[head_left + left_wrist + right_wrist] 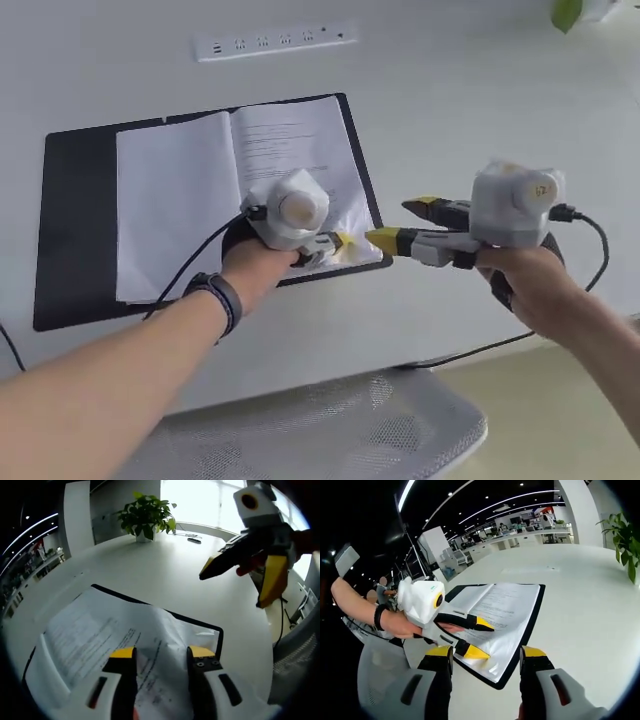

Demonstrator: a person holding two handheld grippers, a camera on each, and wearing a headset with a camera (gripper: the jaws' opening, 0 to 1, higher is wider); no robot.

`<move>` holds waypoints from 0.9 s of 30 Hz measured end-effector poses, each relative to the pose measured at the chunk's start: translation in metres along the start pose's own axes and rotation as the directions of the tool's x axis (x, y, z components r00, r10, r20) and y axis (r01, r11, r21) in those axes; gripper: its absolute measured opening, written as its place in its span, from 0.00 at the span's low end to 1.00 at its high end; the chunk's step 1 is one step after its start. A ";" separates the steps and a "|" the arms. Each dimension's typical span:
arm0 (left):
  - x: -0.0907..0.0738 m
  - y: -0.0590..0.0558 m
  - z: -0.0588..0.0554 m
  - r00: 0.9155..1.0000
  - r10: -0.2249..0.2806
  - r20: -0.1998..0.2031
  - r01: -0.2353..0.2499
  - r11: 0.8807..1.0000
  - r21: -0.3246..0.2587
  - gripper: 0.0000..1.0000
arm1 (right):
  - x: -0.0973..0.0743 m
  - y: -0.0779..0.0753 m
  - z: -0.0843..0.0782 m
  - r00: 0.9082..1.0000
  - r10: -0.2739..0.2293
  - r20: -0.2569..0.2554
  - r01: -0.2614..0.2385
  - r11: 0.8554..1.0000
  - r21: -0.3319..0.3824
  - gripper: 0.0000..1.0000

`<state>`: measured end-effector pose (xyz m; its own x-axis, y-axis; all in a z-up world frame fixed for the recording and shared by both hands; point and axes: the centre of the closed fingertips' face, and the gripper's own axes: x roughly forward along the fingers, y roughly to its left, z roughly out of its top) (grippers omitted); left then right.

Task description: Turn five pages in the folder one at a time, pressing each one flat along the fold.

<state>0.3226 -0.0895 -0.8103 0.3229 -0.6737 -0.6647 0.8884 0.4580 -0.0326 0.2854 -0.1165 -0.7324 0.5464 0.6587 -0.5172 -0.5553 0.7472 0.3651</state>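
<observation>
The folder point(60, 230) lies open on the table point(450, 120), upper left of centre in the head view. The left gripper point(335, 245) sits over the lower right corner of its right page point(290, 140). Its jaws are spread, with the rumpled, raised sheet point(160, 630) between them in the left gripper view. The right gripper point(402, 222) hovers just right of the folder's edge, off the paper, jaws spread too and tips pointing toward the left gripper.
</observation>
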 end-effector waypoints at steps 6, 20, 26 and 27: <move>-0.001 -0.001 0.000 1.000 -0.001 0.003 0.001 1.000 -0.003 0.39 | 0.024 -0.005 0.002 0.999 0.037 -0.012 -0.037 0.999 0.021 0.49; -0.009 -0.005 0.005 1.000 0.000 0.005 0.000 1.000 -0.005 0.39 | 0.045 -0.010 -0.003 0.996 0.080 -0.038 -0.077 0.995 0.064 0.48; -0.010 -0.005 0.006 1.000 0.000 0.007 0.000 1.000 -0.007 0.39 | 0.050 -0.010 -0.001 0.995 0.090 -0.045 -0.087 0.994 0.068 0.48; -0.010 -0.005 0.006 1.000 0.000 0.007 0.000 1.000 -0.008 0.39 | 0.051 -0.011 -0.001 0.995 0.092 -0.048 -0.088 0.994 0.070 0.48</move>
<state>0.3170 -0.0885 -0.7990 0.3250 -0.6780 -0.6593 0.8860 0.4621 -0.0385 0.3183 -0.0911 -0.7634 0.4626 0.7195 -0.5180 -0.5560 0.6905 0.4626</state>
